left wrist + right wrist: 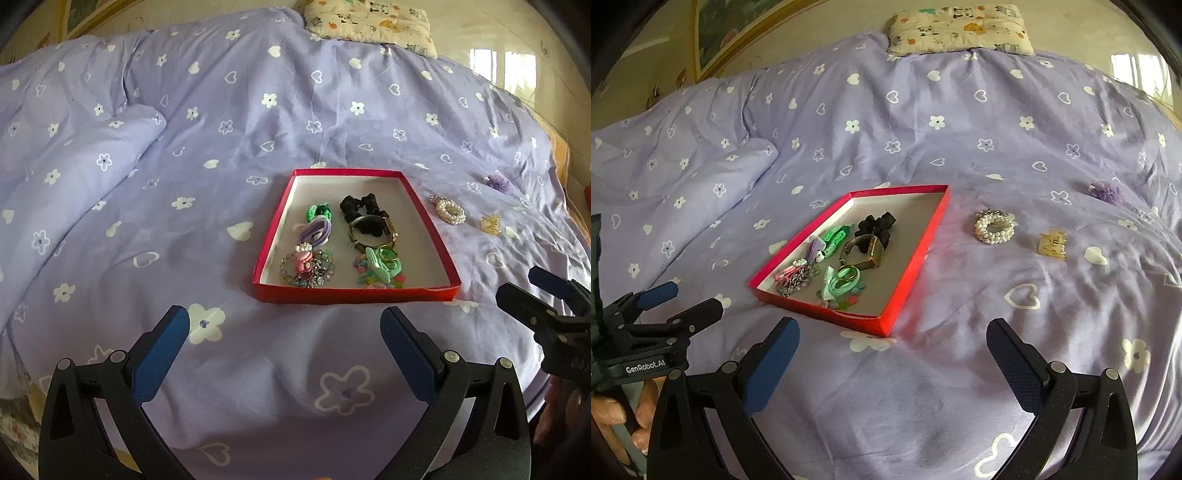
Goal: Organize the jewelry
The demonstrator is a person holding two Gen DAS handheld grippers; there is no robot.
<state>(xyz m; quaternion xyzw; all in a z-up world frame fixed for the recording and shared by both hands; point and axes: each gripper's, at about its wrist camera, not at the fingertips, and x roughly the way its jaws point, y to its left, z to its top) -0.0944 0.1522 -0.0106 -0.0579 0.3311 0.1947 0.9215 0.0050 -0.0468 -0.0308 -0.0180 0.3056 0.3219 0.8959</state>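
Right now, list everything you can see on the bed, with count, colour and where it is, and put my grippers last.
Box: one, red with white inside, on the duvet.
Hair ties and scrunchies: several, black, green, purple, mint, in the box.
Watch: one, gold with dark band, in the box.
Bead bracelets and charms: a cluster, pink, silver and pastel, at the box's near end.
Pearl bracelet: one, white, on the duvet right of the box.
Gold piece: one, right of the pearls.
Purple piece: one, farther right.
Duvet: one, lilac with white flowers and hearts.
Pillow: one, cream patterned, far end.
Left gripper: open.
Right gripper: open.
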